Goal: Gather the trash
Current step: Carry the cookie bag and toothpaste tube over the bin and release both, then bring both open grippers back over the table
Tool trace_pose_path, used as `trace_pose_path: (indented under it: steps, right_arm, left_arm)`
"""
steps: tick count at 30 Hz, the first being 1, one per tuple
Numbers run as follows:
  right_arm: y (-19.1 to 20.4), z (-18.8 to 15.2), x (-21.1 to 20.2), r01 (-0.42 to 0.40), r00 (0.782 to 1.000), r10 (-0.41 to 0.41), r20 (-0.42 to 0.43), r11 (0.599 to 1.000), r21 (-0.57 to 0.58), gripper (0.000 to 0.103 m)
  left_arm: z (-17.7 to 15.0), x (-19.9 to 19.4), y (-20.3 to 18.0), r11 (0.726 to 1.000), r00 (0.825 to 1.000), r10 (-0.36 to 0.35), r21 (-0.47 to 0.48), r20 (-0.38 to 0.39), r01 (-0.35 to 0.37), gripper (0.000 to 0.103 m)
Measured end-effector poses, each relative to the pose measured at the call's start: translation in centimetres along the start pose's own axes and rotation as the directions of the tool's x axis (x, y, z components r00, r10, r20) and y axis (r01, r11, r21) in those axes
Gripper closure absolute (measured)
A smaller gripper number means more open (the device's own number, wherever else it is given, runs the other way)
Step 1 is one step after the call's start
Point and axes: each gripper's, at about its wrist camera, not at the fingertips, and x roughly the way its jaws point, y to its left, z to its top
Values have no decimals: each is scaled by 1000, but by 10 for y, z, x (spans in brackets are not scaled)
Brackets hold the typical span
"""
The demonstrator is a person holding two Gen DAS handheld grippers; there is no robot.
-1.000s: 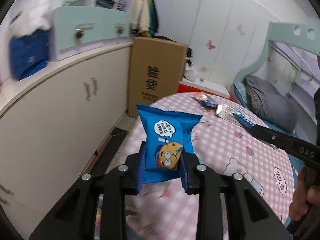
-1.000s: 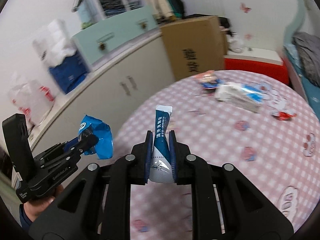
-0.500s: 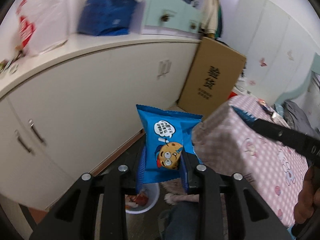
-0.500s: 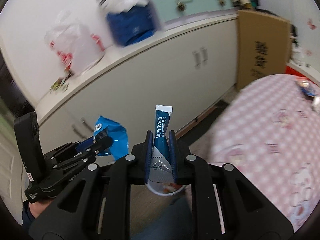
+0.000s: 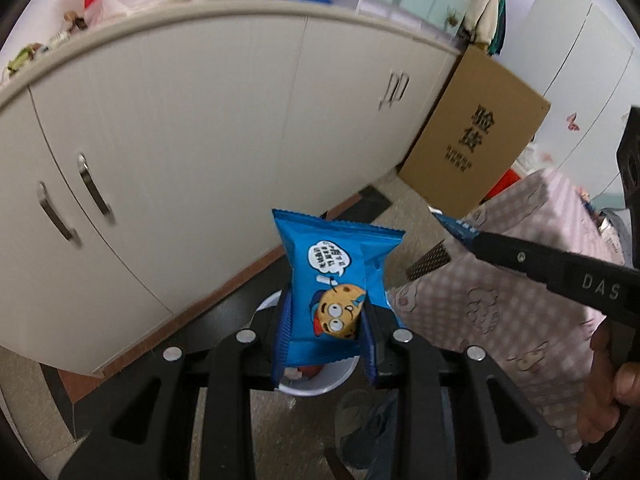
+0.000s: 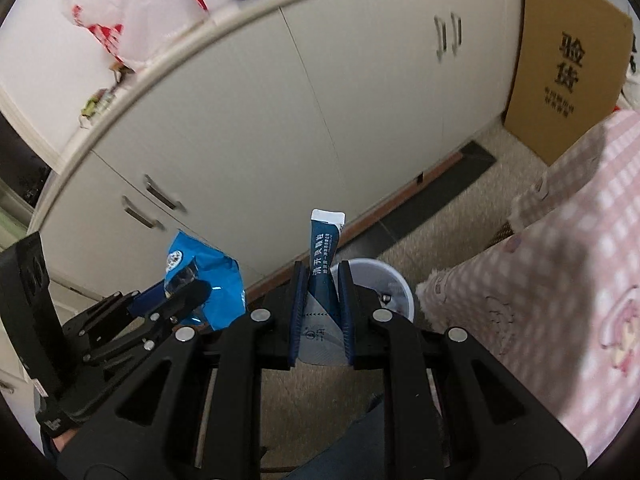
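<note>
My left gripper [image 5: 326, 322] is shut on a blue cookie packet [image 5: 332, 280] with a cartoon cookie face. Below it stands a small white trash bin [image 5: 316, 386] on the floor, mostly hidden by the packet, with red scraps inside. My right gripper [image 6: 322, 312] is shut on a narrow dark blue sachet [image 6: 323, 268] that stands upright between the pads. The white trash bin [image 6: 384, 284] shows just behind and right of that gripper. In the right wrist view the left gripper [image 6: 188, 292] holds the cookie packet [image 6: 208, 276] at the lower left.
Low cream cabinets [image 5: 200, 140] with metal handles run along the wall. A large cardboard box [image 5: 476, 136] leans at their far end. A table with a pink checked cloth [image 6: 568, 264] fills the right side. A dark floor mat [image 6: 432, 196] lies by the cabinet base. A person's hand [image 5: 608, 380] grips the right tool.
Both grippers swung away from the table top, leftwards and downwards, toward the floor beside the cabinets. The white bin has come into view under them. Both still hold their packets.
</note>
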Motion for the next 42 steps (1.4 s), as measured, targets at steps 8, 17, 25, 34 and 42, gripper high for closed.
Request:
trace_pose_path:
  steps: [8,17,25,34,42]
  right_arm:
    - [-4,4,40,20,996,-19,-82,1000,10,86]
    - [-15,4,67,36,991,-27,-133,997,64,29]
    - [-21,5,52,50,996,-44,-76,995,89,6]
    - [-13,10,6,50,999,-51,17,998,43,6]
    - [-21,16,-75,15,984,-19,175,1000,27,6]
  left_arm:
    - [-4,33,1,1000,998,-11,1,-54,11,74]
    - [-1,59,9,999,994,-51,-17,-102,49,24]
    - [-3,55,20,998,995,4,-64,-95,-10,18]
    - [5,25,13,996,997,58,-61,-47,-61,17]
    - [27,-31,-24,999,995,51,-11,82,-50,17]
